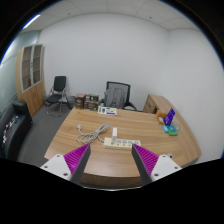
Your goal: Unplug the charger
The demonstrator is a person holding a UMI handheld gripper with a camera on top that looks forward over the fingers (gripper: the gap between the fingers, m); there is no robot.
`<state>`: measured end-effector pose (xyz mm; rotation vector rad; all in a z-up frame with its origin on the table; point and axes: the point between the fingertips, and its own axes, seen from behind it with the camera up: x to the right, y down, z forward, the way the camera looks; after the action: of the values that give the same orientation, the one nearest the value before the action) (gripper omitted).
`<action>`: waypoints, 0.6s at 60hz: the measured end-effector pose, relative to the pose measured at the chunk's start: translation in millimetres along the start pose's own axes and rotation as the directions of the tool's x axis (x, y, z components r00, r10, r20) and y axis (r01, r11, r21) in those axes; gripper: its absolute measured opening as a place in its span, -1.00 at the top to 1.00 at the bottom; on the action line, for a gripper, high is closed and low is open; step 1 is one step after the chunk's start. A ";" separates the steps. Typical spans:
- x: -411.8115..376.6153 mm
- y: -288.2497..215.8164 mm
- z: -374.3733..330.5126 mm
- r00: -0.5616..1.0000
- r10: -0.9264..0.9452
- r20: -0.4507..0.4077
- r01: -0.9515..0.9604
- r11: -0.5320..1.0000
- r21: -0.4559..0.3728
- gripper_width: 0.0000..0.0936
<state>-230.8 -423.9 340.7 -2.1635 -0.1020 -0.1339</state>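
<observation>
A white power strip point(119, 143) lies on the wooden table point(150, 130), just beyond my fingers and a little right of their middle. A white cable and charger bundle point(93, 131) lies coiled on the table beyond it, to the left. A second small white block point(107, 110) sits at the table's far edge. My gripper point(111, 158) is open and empty, held above the near edge of the table, with its magenta pads point(73, 157) set wide apart.
Small coloured objects point(168, 120) stand at the table's right end. A black office chair point(118, 95) is behind the table, another chair point(58, 93) by a wooden cabinet point(32, 80) at the left wall. A low wooden cabinet point(156, 104) stands at the right.
</observation>
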 end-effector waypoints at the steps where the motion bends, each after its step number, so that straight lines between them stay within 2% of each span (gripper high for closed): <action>1: -0.2 1.0 -0.1 1.000 0.002 -0.002 -0.002 1.000 -0.003 -0.85; 12: -13.2 22.6 9.3 0.998 0.012 -0.057 -0.015 0.999 -0.041 -0.85; 24: -30.9 93.9 44.6 0.997 0.034 -0.068 -0.041 0.992 -0.118 -0.84; 29: -32.6 116.4 79.4 0.997 0.045 -0.064 -0.052 0.992 -0.112 -0.84; 36: -26.4 122.7 148.1 0.997 0.053 -0.056 -0.055 0.998 -0.038 -0.84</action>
<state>-233.3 -370.6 154.1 -2.1983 -0.0093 -0.1653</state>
